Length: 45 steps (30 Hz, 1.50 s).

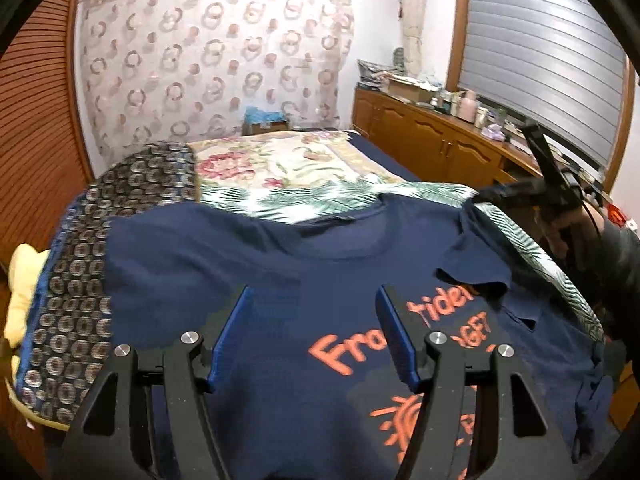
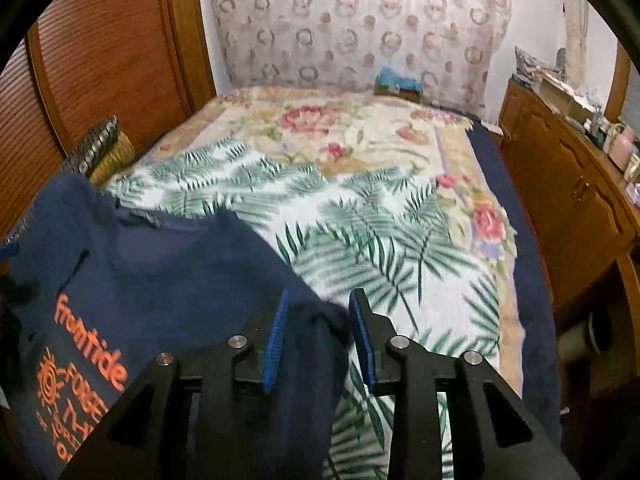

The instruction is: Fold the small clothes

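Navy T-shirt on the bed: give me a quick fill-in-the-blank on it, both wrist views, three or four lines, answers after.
1. The lettering printed on the navy T-shirt is ____ in colour.
2. The T-shirt lies on a sheet printed with green ____.
3. The left gripper hangs over the shirt with its jaws ____ and nothing between the pads.
4. The pads of the right gripper are ____ in colour.

Missing words: orange; palm leaves; open; blue

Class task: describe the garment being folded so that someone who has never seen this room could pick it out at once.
Start at the bed, spread with a palm-leaf sheet. On its near end lies a navy T-shirt, front up. Its orange chest print reading "fromtide" above a sun marks it out from the patterned bedding.
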Each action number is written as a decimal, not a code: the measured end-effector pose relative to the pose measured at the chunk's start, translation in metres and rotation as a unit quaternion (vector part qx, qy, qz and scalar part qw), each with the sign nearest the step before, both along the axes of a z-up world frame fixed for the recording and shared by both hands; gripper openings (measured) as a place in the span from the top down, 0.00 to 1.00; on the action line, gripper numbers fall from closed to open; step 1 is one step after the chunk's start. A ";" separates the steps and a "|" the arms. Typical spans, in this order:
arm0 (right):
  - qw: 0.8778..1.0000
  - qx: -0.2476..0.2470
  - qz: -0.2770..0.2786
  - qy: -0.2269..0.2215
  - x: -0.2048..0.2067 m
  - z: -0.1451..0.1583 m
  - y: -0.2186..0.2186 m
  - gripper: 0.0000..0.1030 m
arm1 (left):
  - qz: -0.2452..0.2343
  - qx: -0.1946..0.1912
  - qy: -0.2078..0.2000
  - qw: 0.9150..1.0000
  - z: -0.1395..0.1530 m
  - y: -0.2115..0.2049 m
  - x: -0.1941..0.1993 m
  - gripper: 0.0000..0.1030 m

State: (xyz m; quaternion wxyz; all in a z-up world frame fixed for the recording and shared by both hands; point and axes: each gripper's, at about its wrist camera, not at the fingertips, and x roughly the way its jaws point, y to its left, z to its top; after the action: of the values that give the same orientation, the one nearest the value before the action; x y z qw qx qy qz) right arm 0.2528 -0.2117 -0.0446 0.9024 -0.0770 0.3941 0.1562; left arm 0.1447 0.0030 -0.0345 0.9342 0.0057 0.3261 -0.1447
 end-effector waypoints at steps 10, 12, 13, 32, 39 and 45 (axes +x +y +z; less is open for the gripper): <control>0.999 0.013 -0.012 0.037 0.020 -0.027 -0.009 0.55 | 0.072 0.016 0.000 0.997 0.000 0.064 0.022 0.43; 0.999 0.012 -0.008 0.037 0.019 -0.027 -0.005 0.55 | 0.087 0.014 0.006 0.996 -0.001 0.078 0.029 0.45; 0.999 0.005 -0.006 0.034 0.018 -0.028 -0.002 0.55 | 0.092 0.013 0.009 0.996 -0.001 0.083 0.033 0.47; 1.000 -0.008 0.001 0.016 0.015 -0.032 0.003 0.55 | 0.115 0.011 0.063 0.991 -0.018 0.108 0.080 0.50; 1.000 -0.009 0.012 0.023 0.015 -0.030 0.004 0.65 | 0.103 0.018 0.069 0.992 -0.023 0.104 0.083 0.78; 0.999 -0.002 0.034 -0.004 -0.001 -0.016 0.014 0.88 | 0.088 0.021 0.038 0.995 -0.008 0.095 0.070 0.96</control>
State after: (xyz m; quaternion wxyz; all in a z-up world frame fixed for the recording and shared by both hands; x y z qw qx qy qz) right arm 0.2520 -0.1979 -0.0607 0.8981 -0.0924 0.3878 0.1859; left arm 0.2147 0.0980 -0.0429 0.9300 -0.0087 0.3634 -0.0551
